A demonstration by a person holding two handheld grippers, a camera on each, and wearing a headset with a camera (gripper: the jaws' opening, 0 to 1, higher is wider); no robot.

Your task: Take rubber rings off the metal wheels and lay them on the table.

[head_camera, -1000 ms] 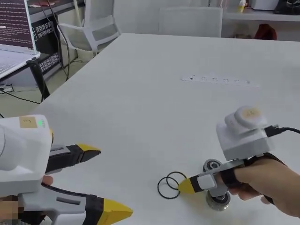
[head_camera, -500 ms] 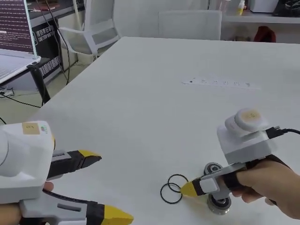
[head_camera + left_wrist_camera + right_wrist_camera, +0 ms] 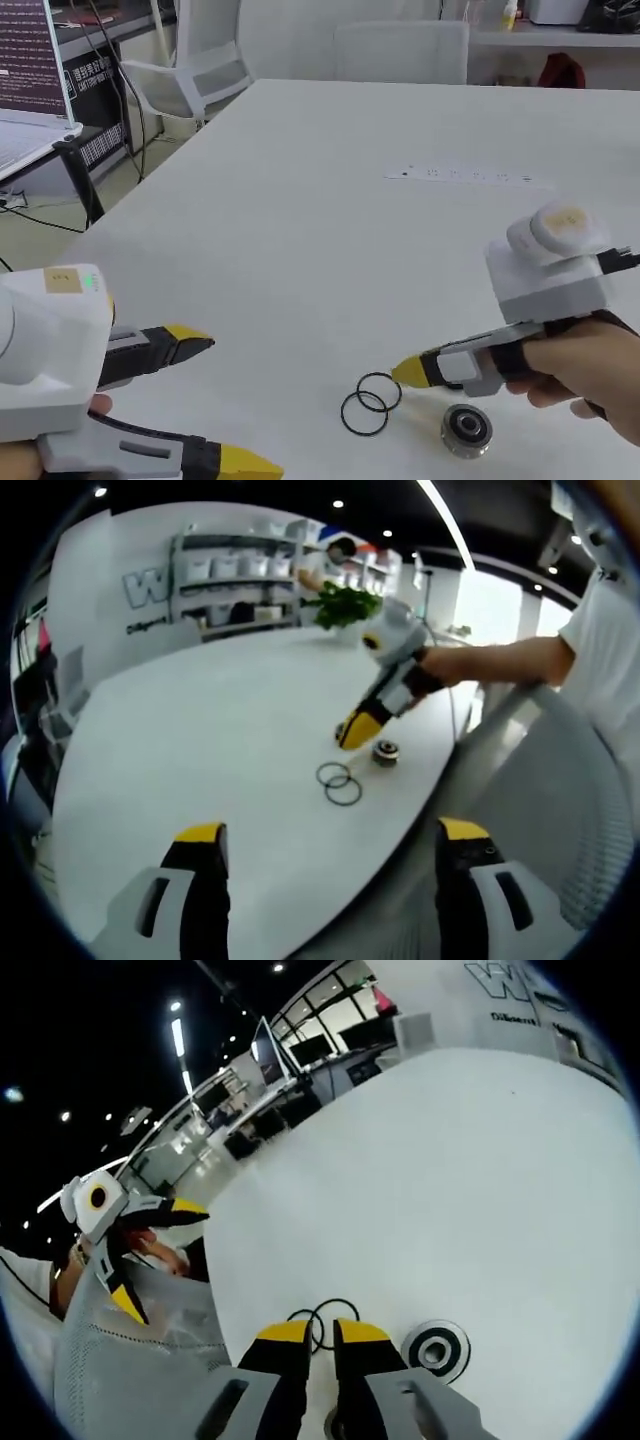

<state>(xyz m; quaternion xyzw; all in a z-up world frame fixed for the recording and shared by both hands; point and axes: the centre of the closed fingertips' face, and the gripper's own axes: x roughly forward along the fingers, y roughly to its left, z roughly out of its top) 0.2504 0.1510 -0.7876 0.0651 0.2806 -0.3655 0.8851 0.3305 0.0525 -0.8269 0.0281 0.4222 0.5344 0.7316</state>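
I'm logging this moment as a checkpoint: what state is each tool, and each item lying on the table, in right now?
rubber rings: two, off the wheel, flat on the table, overlapping.
metal wheel: flat on the table, beside the rings, touched by neither tool.
left tool: open, jaws wide apart, empty.
right tool: all but shut, empty, tip close to the rings.
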